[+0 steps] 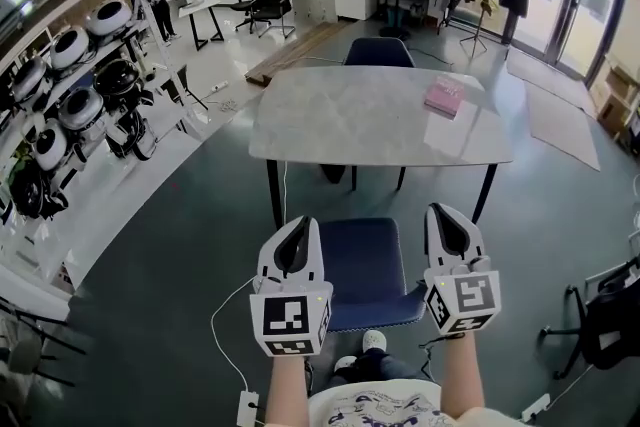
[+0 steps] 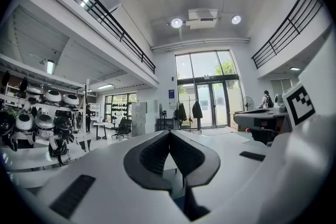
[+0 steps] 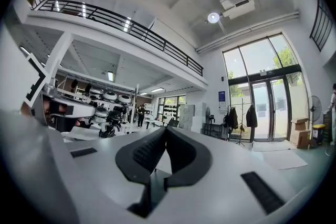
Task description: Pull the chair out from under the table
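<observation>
In the head view the dark blue chair (image 1: 365, 270) stands on the grey floor just in front of me, its seat on my side of the near edge of the grey-topped table (image 1: 370, 120). My left gripper (image 1: 298, 223) is held level over the seat's left side, and my right gripper (image 1: 440, 210) over its right side. Both are shut with nothing between the jaws, and neither touches the chair. The left gripper view shows its tips (image 2: 169, 134) pressed together against the open hall. In the right gripper view that gripper (image 3: 165, 129) is closed and empty too.
A pink book (image 1: 444, 97) lies on the table's far right. A second blue chair (image 1: 378, 52) is tucked in at the far side. Racks of white helmets (image 1: 80, 85) line the left. A black office chair (image 1: 610, 320) stands at the right, and a power strip (image 1: 245, 405) lies by my feet.
</observation>
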Demonstrator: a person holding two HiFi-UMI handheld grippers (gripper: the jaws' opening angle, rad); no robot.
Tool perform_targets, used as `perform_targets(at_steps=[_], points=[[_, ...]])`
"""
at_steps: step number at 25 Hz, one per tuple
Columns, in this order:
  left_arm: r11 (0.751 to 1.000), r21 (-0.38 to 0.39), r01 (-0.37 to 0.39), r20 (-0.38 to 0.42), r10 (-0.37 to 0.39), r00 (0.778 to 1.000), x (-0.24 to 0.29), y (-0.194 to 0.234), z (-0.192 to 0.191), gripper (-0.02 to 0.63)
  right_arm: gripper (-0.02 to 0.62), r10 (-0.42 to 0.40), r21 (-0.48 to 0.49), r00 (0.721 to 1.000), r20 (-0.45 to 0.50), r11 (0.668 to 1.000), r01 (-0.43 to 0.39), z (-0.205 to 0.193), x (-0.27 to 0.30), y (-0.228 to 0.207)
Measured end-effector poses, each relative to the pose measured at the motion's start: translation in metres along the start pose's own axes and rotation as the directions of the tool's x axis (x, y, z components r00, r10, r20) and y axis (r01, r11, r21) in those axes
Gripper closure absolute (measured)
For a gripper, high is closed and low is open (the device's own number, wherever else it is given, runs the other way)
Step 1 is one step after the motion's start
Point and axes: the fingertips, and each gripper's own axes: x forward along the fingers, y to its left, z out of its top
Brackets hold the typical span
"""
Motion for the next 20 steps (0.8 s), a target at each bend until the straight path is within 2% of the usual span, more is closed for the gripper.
perform_targets(at_steps=[20], points=[[1.000, -0.005, -0.002, -0.042, 0.002, 0.999, 0.004, 0.003, -0.016, 0.589, 0.589, -0.014, 0.016, 0.999, -0.030, 1.000, 0.015, -0.010, 0.003, -0.001]])
